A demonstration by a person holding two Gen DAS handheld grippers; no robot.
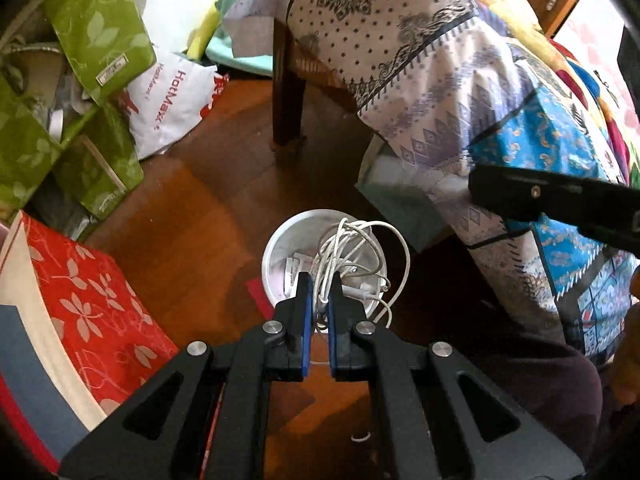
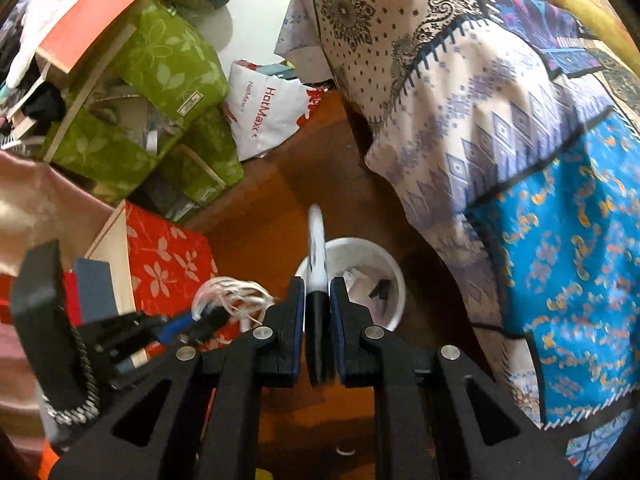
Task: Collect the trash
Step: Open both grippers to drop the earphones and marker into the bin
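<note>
a tangled white cable (image 1: 344,256) is pinched between the nearly closed jaws of the left gripper (image 1: 319,280) at lower centre, directly above a white bin (image 1: 280,248) set on the wooden floor (image 1: 224,184). patterned cloth (image 1: 460,92) is draped at the right; green boxes (image 1: 92,28) are stacked at the upper left.

A brown wooden floor (image 1: 224,200) carries everything here. On it stands a white bucket (image 1: 280,240) near the patterned bedsheet (image 1: 440,92) that hangs down to the right — with a dark wooden furniture leg (image 1: 286,96) planted further back. Along the left lie green leaf-print fabric boxes (image 1: 96,24), a red flower-print box (image 1: 100,308) and a white HotMaxx plastic bag (image 1: 172,100) — all crowded together.
</note>
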